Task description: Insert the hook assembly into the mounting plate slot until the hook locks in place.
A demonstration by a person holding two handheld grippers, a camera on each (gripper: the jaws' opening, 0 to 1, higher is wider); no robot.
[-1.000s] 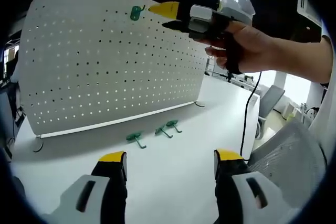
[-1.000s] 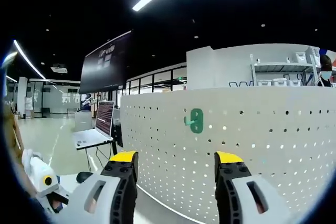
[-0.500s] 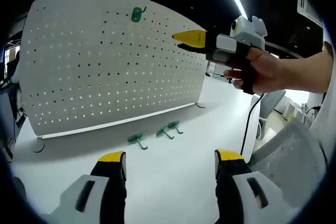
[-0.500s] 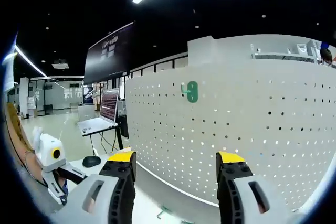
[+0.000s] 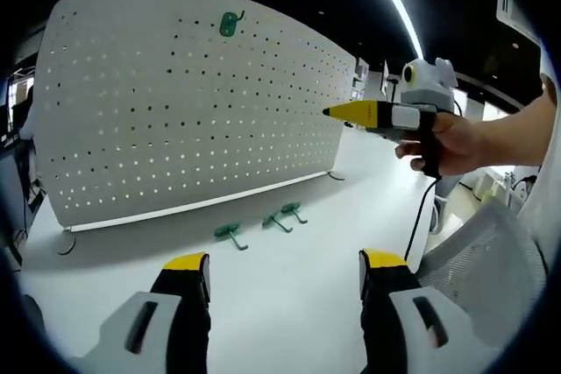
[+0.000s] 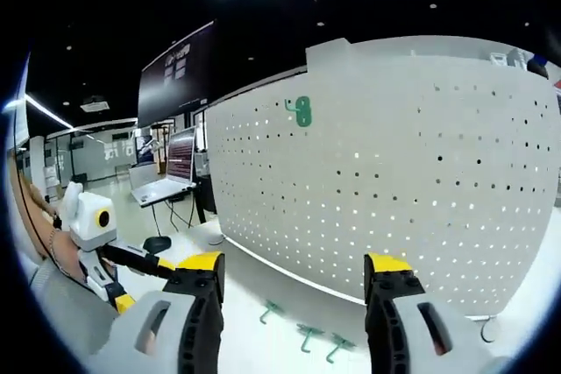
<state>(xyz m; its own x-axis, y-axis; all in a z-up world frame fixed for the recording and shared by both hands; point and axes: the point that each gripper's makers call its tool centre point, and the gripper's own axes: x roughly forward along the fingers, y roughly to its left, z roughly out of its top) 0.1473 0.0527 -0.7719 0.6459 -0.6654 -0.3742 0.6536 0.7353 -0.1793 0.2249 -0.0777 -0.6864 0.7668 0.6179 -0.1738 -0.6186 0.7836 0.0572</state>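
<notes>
A white perforated mounting plate stands upright on the white table. One green hook hangs near its top. Three more green hooks lie on the table in front of the plate, also seen from the right gripper view. My left gripper is open and empty, low over the table. My right gripper is open and empty, held in a hand in mid-air right of the plate.
A grey mesh chair stands at the table's right edge, and a black cable hangs from the right gripper. Beyond the plate are a laptop on a stand and a dark screen.
The right gripper has drawn back from the hanging hook, down and to the right in the left gripper view. The hook stays on the plate. The left gripper has not moved.
</notes>
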